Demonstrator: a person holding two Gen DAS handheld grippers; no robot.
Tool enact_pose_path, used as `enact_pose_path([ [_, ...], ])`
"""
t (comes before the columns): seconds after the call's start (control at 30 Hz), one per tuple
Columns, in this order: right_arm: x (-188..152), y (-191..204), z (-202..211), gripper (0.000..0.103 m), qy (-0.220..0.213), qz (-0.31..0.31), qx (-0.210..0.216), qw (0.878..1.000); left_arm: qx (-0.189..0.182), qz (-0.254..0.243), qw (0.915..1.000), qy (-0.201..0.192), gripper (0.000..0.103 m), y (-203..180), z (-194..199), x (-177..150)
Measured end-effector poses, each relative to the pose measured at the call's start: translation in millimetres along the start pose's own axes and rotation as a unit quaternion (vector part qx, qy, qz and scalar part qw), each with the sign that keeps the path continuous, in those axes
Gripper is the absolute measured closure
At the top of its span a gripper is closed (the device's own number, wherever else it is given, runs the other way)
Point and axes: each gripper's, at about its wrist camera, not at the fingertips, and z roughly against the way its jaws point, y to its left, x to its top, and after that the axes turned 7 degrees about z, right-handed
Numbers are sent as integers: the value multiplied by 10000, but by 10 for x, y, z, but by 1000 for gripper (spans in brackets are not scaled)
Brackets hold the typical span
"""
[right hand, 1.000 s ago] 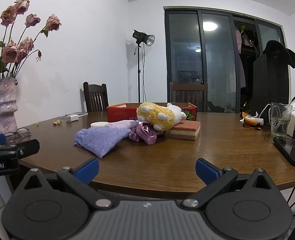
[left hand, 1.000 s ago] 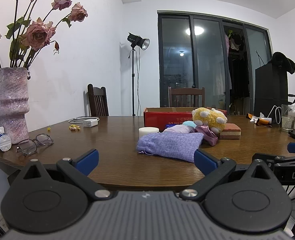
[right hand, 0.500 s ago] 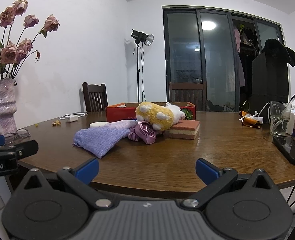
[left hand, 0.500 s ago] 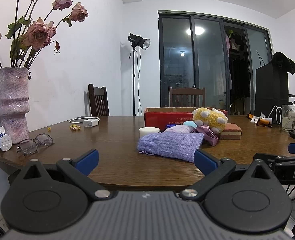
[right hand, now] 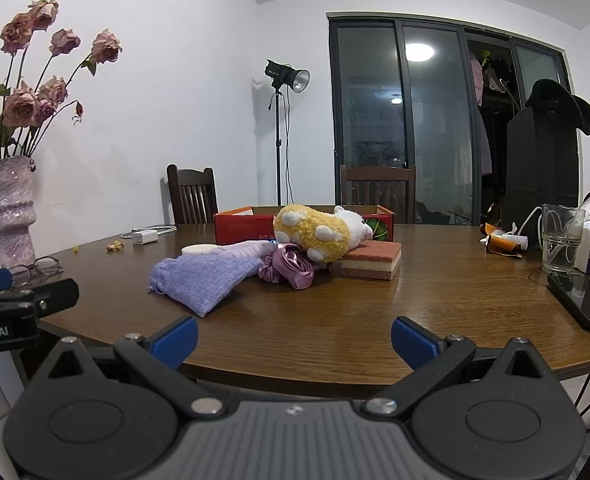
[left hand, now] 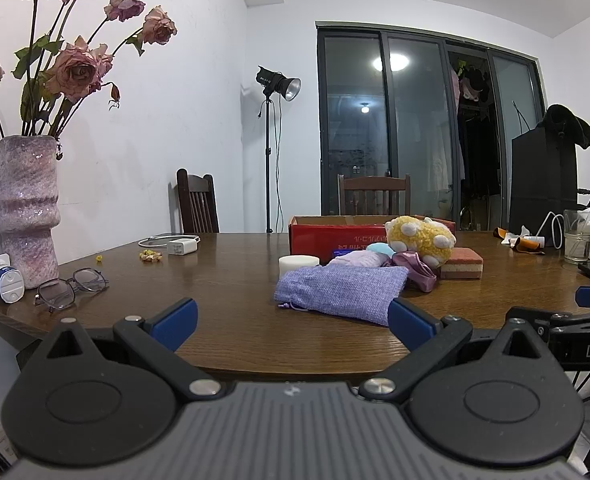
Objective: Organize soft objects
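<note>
Both grippers hung off the near edge of the wooden table (left hand: 235,272), nothing between their fingers. Left gripper (left hand: 293,322): two blue pads spread wide, empty. Right gripper (right hand: 294,340): same, two blue pads spread wide, empty. Right gripper body showed at the right edge of the left view; left gripper body showed at the left edge of the right view.

Soft pile sat mid-table, well apart from both grippers:
- 1 lavender drawstring pouch (left hand: 341,290), flat, nearest the grippers.
- 1 pale lilac cloth bundle (left hand: 359,259) behind the pouch, touching it.
- 1 light blue soft item (left hand: 379,248), mostly hidden, can't tell what it was.
- 1 purple satin scrunchie (right hand: 289,269) just beside the pouch, under the toy's front.
- 1 yellow plush toy (right hand: 315,234) with white spots and a white head, lying across the scrunchie and the sponge.
- 1 layered pink-and-cream sponge (right hand: 371,260), touching the plush.
- 1 white round puff (left hand: 298,265) left of the pile.

1 red cardboard box (left hand: 319,236) stood open just behind the pile.

Rest: 1 pink vase (left hand: 25,208) with dried roses at the left table edge, 1 pair of glasses (left hand: 71,286) near it, 1 white charger (left hand: 181,247) with cable, 1 drinking glass (right hand: 561,240) and 1 phone (right hand: 585,300) at the right, 2 chairs behind the table, 1 studio light (right hand: 289,76) on a stand.
</note>
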Motion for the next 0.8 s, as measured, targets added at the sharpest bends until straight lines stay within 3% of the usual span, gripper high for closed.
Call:
enact_pose_path([
  [0.4, -1, 0, -11, 0, -9, 28, 6, 10000, 83, 44, 9999, 56, 0, -7, -13, 11],
  [0.63, 97, -10, -133, 0, 11, 152, 113, 9998, 180, 218, 9994, 193, 0, 70, -275, 100],
  [0.7, 217, -64, -240, 0, -83, 173, 217, 9996, 248, 407, 9982, 354, 0, 137, -467, 202],
  [0.8, 461, -163, -535, 12, 60, -39, 781, 9969, 196, 641, 9969, 424, 0, 270, -864, 374],
])
